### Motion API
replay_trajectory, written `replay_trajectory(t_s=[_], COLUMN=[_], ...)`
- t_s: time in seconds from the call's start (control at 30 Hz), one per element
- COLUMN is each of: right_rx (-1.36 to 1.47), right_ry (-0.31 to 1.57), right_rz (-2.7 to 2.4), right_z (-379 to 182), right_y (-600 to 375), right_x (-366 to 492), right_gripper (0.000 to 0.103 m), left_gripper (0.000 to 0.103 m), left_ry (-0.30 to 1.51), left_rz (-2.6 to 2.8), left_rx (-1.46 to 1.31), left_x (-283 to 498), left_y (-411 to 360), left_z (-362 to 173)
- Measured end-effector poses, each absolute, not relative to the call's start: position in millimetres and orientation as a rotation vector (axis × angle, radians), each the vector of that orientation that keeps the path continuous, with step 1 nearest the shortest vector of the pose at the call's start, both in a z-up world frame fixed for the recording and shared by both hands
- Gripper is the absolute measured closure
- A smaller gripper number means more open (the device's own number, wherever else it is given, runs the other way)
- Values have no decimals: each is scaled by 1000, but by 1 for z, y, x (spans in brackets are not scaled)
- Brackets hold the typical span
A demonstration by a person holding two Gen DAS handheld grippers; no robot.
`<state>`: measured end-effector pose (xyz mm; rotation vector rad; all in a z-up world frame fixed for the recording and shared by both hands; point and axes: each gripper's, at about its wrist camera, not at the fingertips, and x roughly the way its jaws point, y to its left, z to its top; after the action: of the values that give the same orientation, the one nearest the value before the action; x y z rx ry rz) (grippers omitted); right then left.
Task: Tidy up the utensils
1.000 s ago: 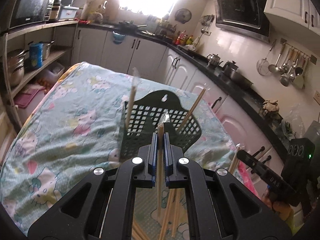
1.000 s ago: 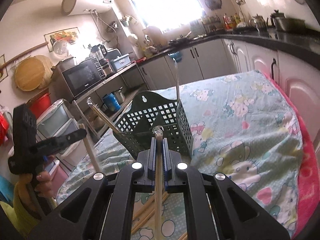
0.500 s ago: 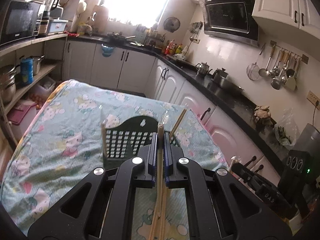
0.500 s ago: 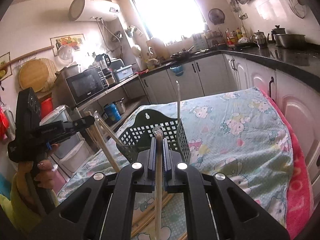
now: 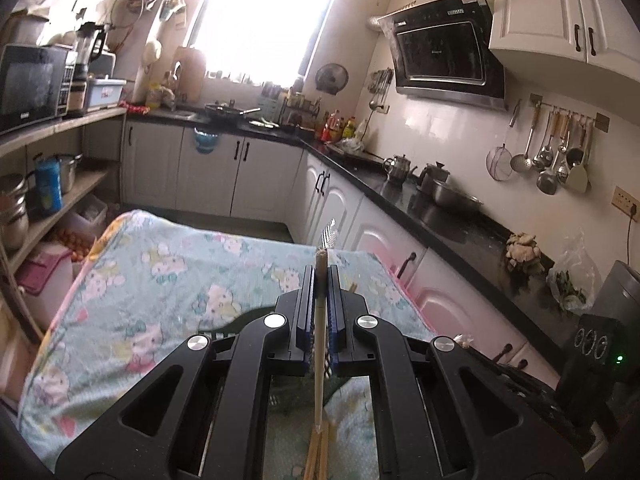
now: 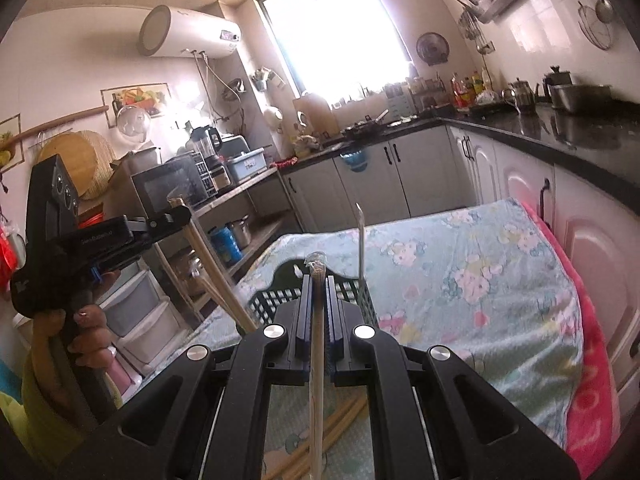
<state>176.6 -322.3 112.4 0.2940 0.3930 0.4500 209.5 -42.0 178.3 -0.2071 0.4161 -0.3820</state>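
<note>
My left gripper (image 5: pixel 320 276) and right gripper (image 6: pixel 318 280) each pinch one wrapped chopstick (image 6: pixel 316 360), raised above dark basket (image 6: pixel 352 292) for drop-in.

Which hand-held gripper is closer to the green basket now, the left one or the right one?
Right, probably. The right hand-held gripper points at the green basket from just before it; the left hand-held gripper hangs higher, off to its left.
</note>
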Motion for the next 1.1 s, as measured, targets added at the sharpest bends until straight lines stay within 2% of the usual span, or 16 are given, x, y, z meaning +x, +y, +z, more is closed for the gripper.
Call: replay_trajectory(t_s=[0.47, 0.83, 1.1], right_rx=[239, 212, 168], right_ry=[271, 167, 123], right_rz=[431, 381, 321], right_z=[168, 193, 181], right_y=[-296, -282, -273], right_x=[213, 245, 267], right_gripper=[97, 97, 97], left_gripper=[102, 102, 102], left_ry=[338, 316, 321], left_rz=[-333, -276, -284], left_rx=[-196, -180, -148], left_x=[231, 247, 248], left_y=[-38, -34, -39], left_z=[205, 193, 170])
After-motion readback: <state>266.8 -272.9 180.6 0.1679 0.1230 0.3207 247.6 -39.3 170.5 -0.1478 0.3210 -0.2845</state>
